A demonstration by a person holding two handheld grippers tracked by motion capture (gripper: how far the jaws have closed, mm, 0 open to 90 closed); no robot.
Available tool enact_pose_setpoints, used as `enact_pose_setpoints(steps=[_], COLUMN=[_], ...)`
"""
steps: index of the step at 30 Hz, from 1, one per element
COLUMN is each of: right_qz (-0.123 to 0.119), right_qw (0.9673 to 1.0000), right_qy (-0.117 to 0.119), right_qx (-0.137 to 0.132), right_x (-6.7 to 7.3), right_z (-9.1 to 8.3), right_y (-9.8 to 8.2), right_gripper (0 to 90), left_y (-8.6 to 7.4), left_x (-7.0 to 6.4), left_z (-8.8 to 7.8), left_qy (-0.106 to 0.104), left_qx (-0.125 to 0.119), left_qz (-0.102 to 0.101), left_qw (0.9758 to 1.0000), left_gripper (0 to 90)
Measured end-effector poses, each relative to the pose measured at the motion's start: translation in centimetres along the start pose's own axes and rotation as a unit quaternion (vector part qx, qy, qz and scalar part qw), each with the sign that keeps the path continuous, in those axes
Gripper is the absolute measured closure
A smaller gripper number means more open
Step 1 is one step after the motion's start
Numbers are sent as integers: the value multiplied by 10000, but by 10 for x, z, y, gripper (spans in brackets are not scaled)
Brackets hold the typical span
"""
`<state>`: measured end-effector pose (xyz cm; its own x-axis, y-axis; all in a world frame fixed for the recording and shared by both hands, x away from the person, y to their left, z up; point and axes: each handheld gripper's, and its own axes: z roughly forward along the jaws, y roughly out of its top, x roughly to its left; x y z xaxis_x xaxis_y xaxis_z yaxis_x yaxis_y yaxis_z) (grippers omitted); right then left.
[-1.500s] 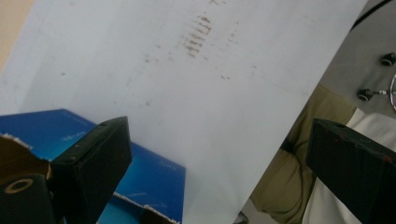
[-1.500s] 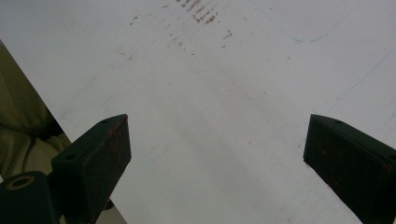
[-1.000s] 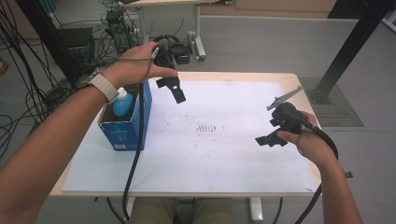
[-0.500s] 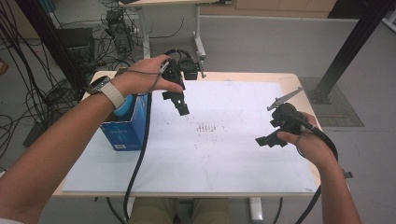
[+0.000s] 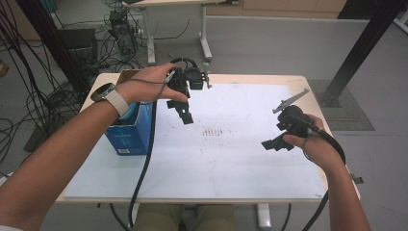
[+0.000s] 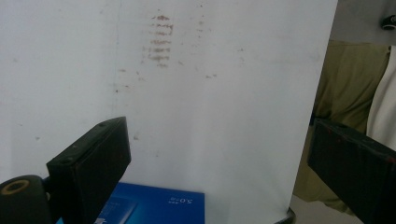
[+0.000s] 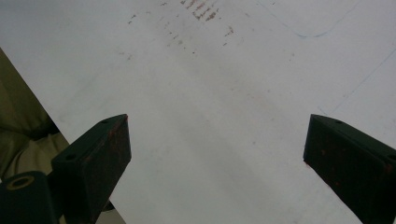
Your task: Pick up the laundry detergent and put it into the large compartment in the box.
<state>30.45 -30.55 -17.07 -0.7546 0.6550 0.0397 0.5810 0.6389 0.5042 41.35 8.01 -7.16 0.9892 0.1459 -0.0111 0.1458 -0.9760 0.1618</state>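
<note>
- Blue box stands at the left edge of the surface in the high view, open at the top, with something pale blue inside that I cannot make out. The left gripper hangs in the air just to the right of the box and above the white sheet, empty. The right gripper is held low over the right side of the surface, well apart from the box, also empty.
- In the left gripper view, the jaws stand wide apart with nothing between them. A corner of the blue box shows at the bottom, below and behind the jaws, and faint brown smudges mark the sheet ahead.
- In the right gripper view, the jaws are spread wide over bare white sheet, holding nothing; the same smudges lie far off at the top.
- Risk, as I judge it: the cable from the left gripper trails right beside the box, so a swing of that hand could drag or tip it. A reach into the box from this angle could also catch a jaw on its rim and shove it off the edge.
</note>
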Motion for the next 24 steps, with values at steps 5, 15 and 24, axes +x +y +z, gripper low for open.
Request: enact_pose_setpoints(steps=[5,15,24], right_qz=[-25,-31,-59], right_qw=[10000,10000,10000], right_qy=[28,11,20], right_qx=[5,-17,-15], right_x=[1,3,4], right_z=[1,-1,-1], right_y=[2,0,0], right_gripper=[74,74,74], left_y=[-1,-3,-7], left_x=[0,0,0], left_z=[1,2,5], left_qy=[-13,-16,-19], left_qx=[-17,-43,-27], left_qz=[-15,-83,-156], left_qw=[10000,10000,9999], left_gripper=[67,67,69])
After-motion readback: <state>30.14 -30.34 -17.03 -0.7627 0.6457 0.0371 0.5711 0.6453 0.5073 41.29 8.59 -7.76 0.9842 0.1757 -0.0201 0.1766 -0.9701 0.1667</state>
